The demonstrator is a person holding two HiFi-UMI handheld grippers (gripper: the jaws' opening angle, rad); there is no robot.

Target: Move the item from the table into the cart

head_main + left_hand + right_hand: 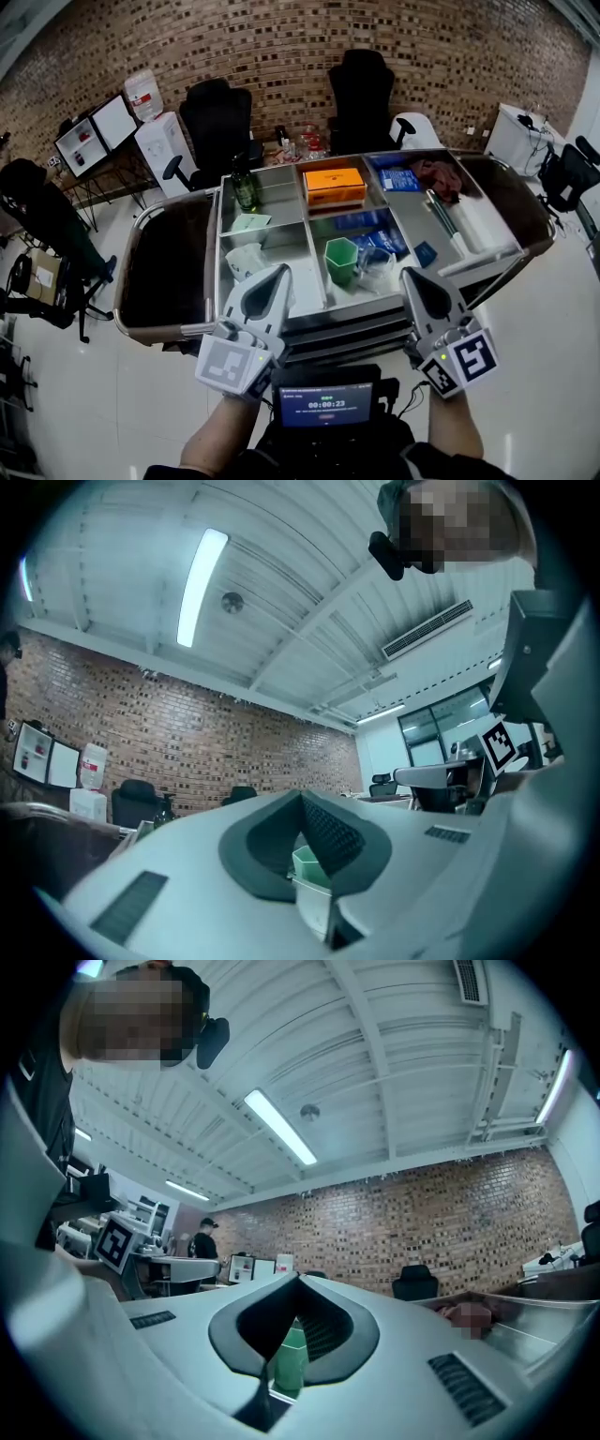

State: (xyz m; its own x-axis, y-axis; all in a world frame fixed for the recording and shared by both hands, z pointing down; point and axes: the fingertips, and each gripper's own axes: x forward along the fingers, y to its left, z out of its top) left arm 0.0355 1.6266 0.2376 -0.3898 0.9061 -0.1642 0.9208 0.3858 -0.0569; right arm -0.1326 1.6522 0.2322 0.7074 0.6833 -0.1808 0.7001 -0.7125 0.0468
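Note:
A steel cart (211,246) with several compartments stands in front of me in the head view. It holds a green cup (340,260), an orange box (334,185), a green bottle (245,190), blue packets (380,239) and a red cloth (441,175). My left gripper (278,272) hangs over the cart's front edge, shut and empty. My right gripper (412,275) is level with it to the right, also shut and empty. In each gripper view the jaws meet at the tip, and the green cup (309,864) (292,1358) shows through the gap below them.
Two black office chairs (217,117) (361,94) stand behind the cart against a brick wall. A water dispenser (161,141) and monitors (94,131) are at the back left. A small screen (323,405) with a timer sits at my chest. White floor surrounds the cart.

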